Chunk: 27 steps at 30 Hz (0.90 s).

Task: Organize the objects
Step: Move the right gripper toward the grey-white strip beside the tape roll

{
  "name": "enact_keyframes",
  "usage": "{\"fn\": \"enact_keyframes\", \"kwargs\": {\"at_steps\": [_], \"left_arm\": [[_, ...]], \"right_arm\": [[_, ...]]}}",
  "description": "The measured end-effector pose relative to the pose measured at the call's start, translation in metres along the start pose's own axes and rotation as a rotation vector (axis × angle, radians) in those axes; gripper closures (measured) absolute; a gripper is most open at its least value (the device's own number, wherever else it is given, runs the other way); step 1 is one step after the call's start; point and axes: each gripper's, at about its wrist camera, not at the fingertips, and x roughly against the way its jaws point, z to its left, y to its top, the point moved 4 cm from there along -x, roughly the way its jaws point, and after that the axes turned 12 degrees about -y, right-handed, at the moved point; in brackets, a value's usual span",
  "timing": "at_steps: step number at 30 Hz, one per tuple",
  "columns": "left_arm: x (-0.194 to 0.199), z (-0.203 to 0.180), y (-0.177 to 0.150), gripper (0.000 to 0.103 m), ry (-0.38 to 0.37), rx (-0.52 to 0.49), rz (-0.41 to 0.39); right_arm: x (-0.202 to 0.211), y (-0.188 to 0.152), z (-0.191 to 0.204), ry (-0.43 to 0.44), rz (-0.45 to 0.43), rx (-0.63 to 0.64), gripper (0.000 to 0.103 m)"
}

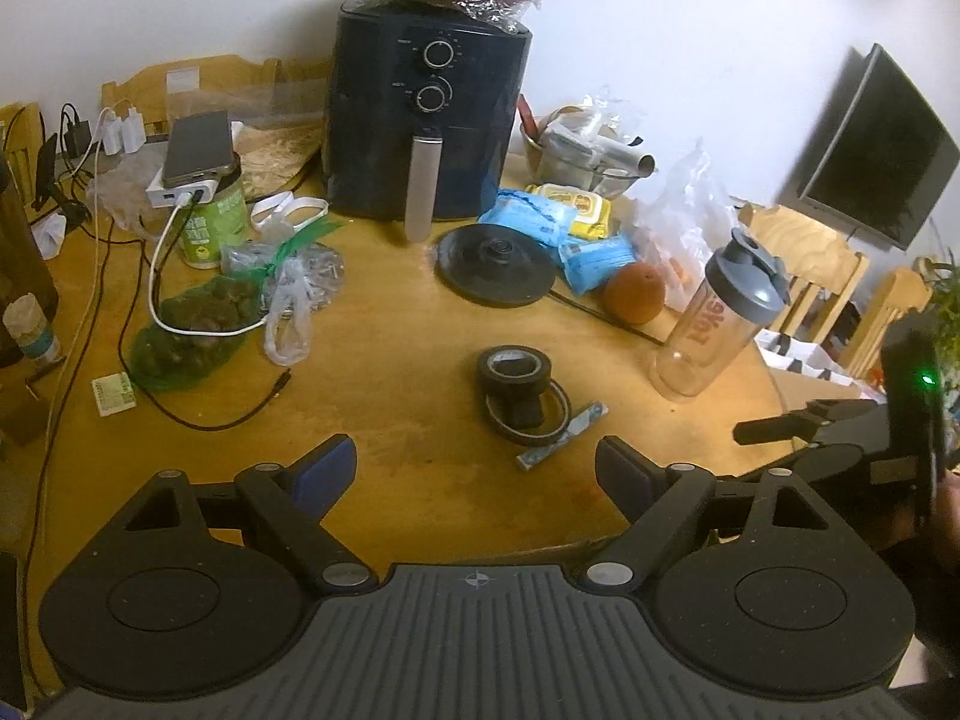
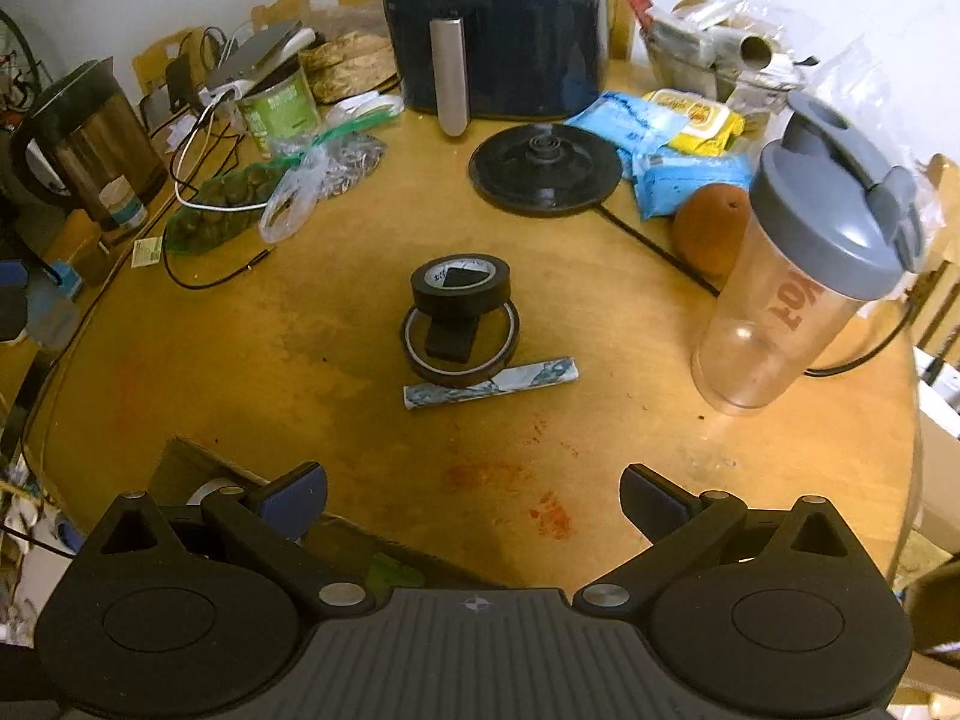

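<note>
Both tools hover over the near edge of the table (image 2: 600, 456) with nothing held: the left gripper (image 1: 477, 471) has its fingers spread wide, and so does the right gripper (image 2: 474, 501). By the look of it the sorting is at its start, or between picks. The nearest loose things sit mid-table: a black tape roll (image 2: 460, 284) resting on a thinner tape ring (image 2: 459, 343), a small black block (image 2: 450, 341) inside that ring, and a wrapped stick (image 2: 491, 383) just beside it. The next move probably calls for one tool to come down over this pile and close on the top roll without knocking the ring.

The clear shaker bottle (image 2: 804, 276) stands upright at the right, lid on, apparently empty. A green mesh bag (image 1: 183, 339) holds dark round items; a clear bag (image 1: 306, 276) lies beside it
</note>
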Motion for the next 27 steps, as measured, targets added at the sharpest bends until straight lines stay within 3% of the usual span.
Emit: {"fn": "enact_keyframes", "kwargs": {"at_steps": [21,27], "left_arm": [[-0.025,-0.025,-0.010,0.015,-0.007,0.016,0.064],[-0.023,-0.022,-0.010,0.015,-0.001,0.021,0.064]], "right_arm": [[-0.056,0.014,-0.007,0.216,-0.018,0.107,0.000],[-0.071,0.018,-0.002,0.227,-0.022,0.115,0.001]]}}
